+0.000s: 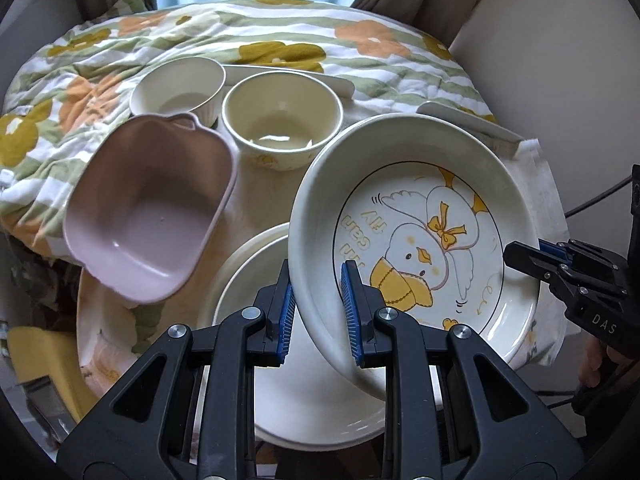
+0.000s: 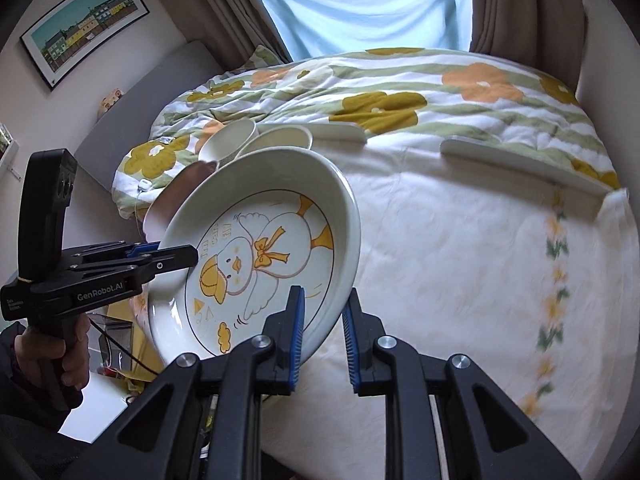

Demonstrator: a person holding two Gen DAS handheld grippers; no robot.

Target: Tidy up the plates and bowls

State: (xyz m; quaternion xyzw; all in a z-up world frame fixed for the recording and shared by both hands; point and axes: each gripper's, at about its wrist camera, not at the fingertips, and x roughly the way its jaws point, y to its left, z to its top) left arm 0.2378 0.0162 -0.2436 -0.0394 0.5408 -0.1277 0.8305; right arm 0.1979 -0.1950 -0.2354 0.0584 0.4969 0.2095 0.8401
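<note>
A deep white plate with a yellow duck drawing [image 1: 416, 240] is held tilted in the air between both grippers; it also shows in the right wrist view [image 2: 260, 256]. My left gripper [image 1: 318, 312] is shut on its near rim. My right gripper [image 2: 322, 336] grips the opposite rim and shows at the right edge of the left wrist view [image 1: 532, 256]. Below lies a plain white plate [image 1: 256, 280]. A pink square bowl [image 1: 148, 208], a cream bowl [image 1: 282, 118] and a white ribbed bowl [image 1: 178, 90] stand behind.
Everything rests on a bed with a floral quilt [image 1: 280, 36] and a cream embroidered cloth [image 2: 480, 248]. Two flat white pieces [image 2: 520, 164] lie at the quilt's edge. A curtained window [image 2: 360, 0] is behind; a framed picture [image 2: 84, 20] hangs left.
</note>
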